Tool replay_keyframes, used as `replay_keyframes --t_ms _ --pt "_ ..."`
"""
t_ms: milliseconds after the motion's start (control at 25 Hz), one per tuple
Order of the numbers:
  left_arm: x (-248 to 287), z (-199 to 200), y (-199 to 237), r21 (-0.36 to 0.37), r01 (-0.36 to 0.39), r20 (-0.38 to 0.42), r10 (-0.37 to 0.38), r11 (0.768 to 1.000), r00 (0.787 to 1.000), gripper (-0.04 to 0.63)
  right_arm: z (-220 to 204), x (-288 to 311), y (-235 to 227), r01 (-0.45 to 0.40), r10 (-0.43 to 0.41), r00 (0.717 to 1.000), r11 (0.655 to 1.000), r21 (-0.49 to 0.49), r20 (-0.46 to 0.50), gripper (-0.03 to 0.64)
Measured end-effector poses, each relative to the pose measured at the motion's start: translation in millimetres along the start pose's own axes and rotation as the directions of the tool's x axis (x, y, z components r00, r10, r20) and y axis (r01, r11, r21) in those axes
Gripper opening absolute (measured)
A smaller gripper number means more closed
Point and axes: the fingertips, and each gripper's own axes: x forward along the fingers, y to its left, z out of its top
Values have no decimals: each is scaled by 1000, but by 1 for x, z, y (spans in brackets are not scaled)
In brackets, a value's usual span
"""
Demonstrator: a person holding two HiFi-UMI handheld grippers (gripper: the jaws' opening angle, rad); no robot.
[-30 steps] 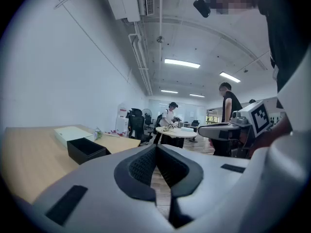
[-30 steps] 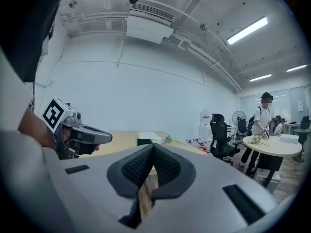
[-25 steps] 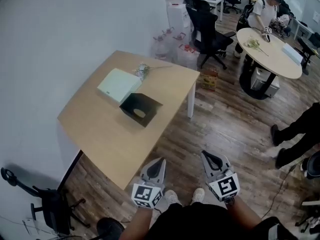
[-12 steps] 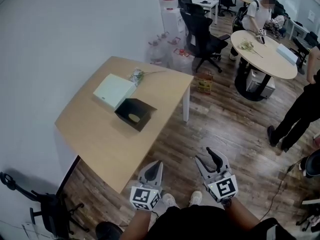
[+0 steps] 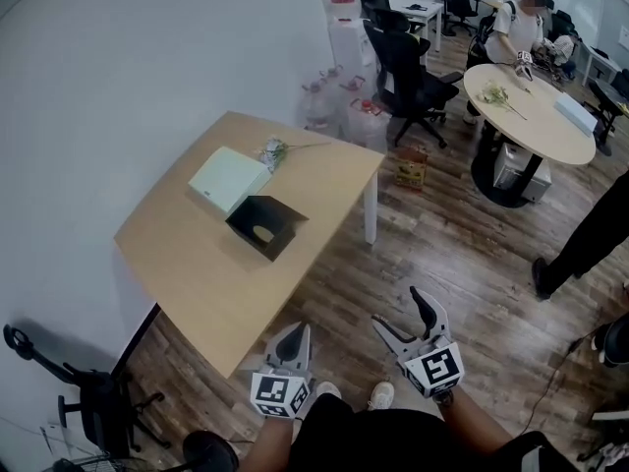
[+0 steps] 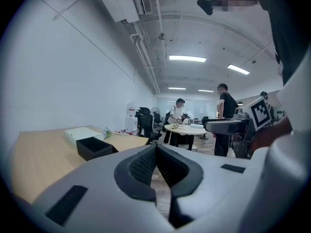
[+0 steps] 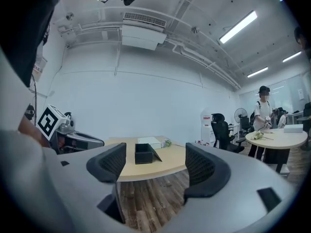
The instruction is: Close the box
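A black box stands open on the wooden table, its flap down toward the table edge; it also shows as the black box and the black box. Just behind it lies a flat white box and a flower. Both grippers hang low over the floor, well short of the table. My left gripper is shut and empty, its pads pressed together. My right gripper has its jaws opening wide, with nothing between the pads.
A black office chair and water bottles stand beyond the table. A person sits at a round table far right. Another person's legs are at the right edge. A chair base sits lower left.
My right gripper's jaws have gone from shut to wide apart. The left gripper has sunk slightly. The standing person at the right has moved.
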Motion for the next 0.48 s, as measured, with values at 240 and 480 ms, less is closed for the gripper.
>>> replay_keyframes --t_ms 240,480 --pt "14 6 12 5 -29 13 28 1000 1000 12 -8 29 -7 -42 42 999 999 13 -34 376" --pt "39 14 56 9 -48 21 48 999 999 12 -4 88 -11 -90 90 994 996 1 -58 374"
